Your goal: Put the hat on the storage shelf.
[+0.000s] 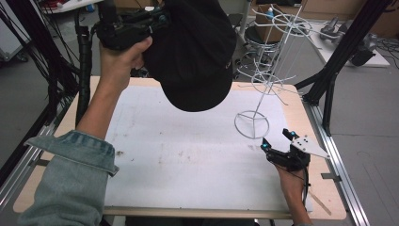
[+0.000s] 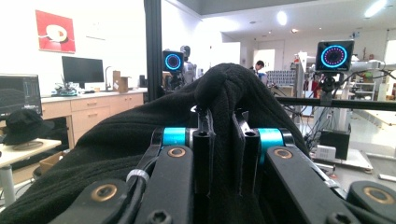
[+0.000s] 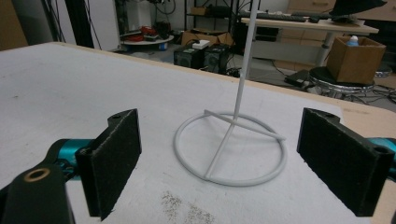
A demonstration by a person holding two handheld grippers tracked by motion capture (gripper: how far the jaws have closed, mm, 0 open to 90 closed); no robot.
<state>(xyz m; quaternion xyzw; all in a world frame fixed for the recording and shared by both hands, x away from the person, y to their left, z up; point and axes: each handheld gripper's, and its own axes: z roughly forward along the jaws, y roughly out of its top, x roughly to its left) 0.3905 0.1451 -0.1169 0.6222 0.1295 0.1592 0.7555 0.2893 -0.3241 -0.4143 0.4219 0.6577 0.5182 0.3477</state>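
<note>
Over our counter (image 1: 188, 155) we see one cap (image 1: 195, 52) pinched in the left tool (image 2: 223, 122); one rack (image 1: 263, 89) stands ahead of the spread right tool (image 1: 277, 139).

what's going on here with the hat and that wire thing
A person works at a table with a gripper in each hand. The left gripper is shut on a black cap, held up above the white mat. The right gripper is open, low beside the ring base of a white wire rack.
</note>
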